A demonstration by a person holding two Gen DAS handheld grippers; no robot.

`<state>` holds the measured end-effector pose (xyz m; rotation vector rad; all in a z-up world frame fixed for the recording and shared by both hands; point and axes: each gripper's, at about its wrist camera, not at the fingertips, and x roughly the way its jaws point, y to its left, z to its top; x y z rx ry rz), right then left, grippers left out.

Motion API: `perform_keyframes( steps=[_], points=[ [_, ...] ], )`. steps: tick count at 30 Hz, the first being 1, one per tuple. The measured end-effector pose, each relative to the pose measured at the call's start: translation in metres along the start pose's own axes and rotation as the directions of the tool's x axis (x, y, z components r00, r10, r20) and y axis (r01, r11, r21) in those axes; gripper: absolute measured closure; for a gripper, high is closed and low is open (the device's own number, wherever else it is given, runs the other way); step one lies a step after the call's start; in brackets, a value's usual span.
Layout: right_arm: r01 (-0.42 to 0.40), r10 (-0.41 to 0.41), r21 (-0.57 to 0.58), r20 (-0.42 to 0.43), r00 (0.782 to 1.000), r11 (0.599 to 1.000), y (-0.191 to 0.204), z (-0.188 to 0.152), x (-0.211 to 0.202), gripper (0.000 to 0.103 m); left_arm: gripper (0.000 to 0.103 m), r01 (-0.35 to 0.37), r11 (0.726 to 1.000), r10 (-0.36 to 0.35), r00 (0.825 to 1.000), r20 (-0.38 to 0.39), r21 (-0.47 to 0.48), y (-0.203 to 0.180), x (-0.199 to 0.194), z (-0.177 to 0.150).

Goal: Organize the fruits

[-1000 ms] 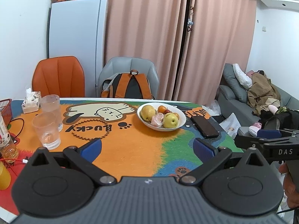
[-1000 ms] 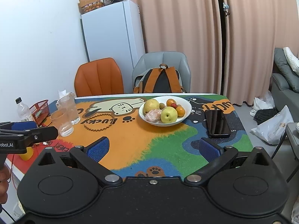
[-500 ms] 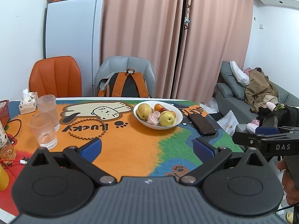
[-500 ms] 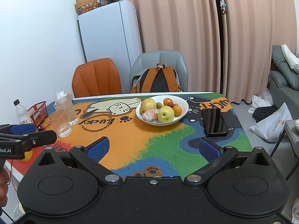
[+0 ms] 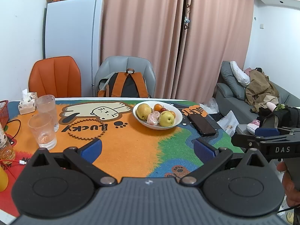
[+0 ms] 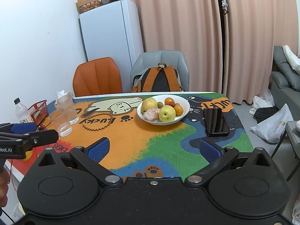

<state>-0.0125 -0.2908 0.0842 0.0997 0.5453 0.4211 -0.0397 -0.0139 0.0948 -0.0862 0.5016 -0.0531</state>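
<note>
Both views are drifting back slightly from a second ago; the bowl (image 5: pixel 176 119) is sitting a bit further off. I'm holding left tongs (image 5: pixel 147 148) and right tongs (image 6: pixel 156 149) wide apart, gripping nothing, low over the table's (image 6: pixel 131 140) near edge. Fruit (image 6: pixel 167 113) is lying in the bowl mid-table, phone (image 6: pixel 215 121) just beside it on the right.

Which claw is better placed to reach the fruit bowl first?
Probably the right claw: the fruit bowl sits nearly straight ahead of it. From the left claw it lies slightly rightward. Both are open and empty.
</note>
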Motion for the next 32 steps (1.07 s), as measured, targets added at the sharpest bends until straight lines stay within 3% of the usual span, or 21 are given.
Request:
perform_keyframes(
  steps=[32],
  points=[
    [0.002, -0.002, 0.005, -0.015, 1.0, 1.0, -0.0039, -0.0014, 0.0032, 0.0, 0.0, -0.001, 1.0, 0.001, 1.0, -0.011, -0.005, 0.0028, 0.0016, -0.0081]
  ],
)
